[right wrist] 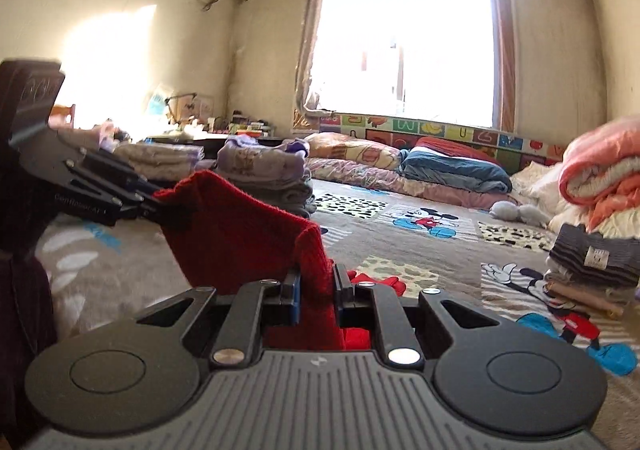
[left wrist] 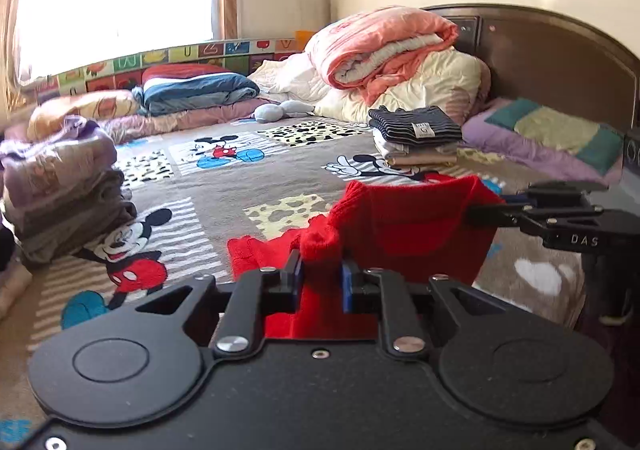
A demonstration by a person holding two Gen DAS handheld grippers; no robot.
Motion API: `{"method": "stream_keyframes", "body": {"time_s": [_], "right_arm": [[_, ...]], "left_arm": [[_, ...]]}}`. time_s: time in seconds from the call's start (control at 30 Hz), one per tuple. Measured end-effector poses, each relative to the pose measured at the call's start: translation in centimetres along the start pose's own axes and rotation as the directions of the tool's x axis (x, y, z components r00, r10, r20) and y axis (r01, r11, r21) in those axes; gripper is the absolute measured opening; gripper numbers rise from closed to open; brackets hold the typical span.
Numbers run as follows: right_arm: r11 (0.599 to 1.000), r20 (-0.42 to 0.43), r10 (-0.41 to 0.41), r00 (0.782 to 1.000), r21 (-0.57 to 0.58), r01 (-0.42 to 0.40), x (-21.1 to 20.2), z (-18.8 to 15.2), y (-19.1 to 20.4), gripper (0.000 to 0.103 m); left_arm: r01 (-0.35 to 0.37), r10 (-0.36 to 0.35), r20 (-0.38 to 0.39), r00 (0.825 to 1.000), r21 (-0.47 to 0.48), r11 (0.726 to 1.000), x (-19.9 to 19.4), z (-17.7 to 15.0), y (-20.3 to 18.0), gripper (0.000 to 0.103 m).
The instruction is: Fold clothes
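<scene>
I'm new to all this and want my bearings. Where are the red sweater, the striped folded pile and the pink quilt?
red sweater [left wrist: 416, 226]: left wrist view, on its lifted knit body.
striped folded pile [left wrist: 416, 124]: left wrist view, on the top striped garment.
pink quilt [left wrist: 384, 38]: left wrist view, on its rolled upper fold.

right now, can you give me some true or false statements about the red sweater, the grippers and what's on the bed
1. Both grippers are shut on the red sweater. True: the left gripper and the right gripper each pinch an edge of it.
2. The sweater lies flat and untouched on the bed. False: its held edge is raised off the blanket.
3. A folded striped top sits on a stack of folded clothes. True.
4. The blanket is plain white. False: it is grey-brown with cartoon mouse pictures.
5. The pink quilt is spread across the bed. False: it is folded up by the headboard.
</scene>
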State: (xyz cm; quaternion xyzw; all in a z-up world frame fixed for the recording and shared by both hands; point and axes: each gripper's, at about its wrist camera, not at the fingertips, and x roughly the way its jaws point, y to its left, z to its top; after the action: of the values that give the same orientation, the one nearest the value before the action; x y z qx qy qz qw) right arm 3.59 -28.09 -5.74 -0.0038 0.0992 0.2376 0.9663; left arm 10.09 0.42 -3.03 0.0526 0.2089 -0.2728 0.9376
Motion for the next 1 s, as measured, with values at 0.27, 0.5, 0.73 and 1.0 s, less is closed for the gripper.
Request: {"method": "stream_keyframes", "body": {"time_s": [0.27,0.5,0.73,1.0], "right_arm": [[0.927,-0.008,0.088,0.996,0.366,-0.079,8.2,-1.5,-8.4,0.017],[0.839,-0.008,0.176,0.984,0.525,-0.145,13.9,-3.3,-12.2,0.016],[0.835,0.027,0.181,0.983,0.524,-0.168,17.9,-2.2,-14.1,0.016],[0.817,0.008,0.184,0.983,0.555,-0.158,21.6,-2.2,-16.7,0.016]], "left_arm": [[0.098,-0.103,-0.001,0.995,-0.311,0.945,8.2,-0.3,6.6,0.016],[0.153,-0.159,0.02,0.987,-0.409,0.899,12.0,-1.1,9.8,0.012],[0.201,-0.16,0.128,0.979,-0.449,0.871,14.2,0.0,13.2,0.011],[0.155,-0.122,0.1,0.988,-0.487,0.86,17.1,-0.7,14.6,0.011]]}}
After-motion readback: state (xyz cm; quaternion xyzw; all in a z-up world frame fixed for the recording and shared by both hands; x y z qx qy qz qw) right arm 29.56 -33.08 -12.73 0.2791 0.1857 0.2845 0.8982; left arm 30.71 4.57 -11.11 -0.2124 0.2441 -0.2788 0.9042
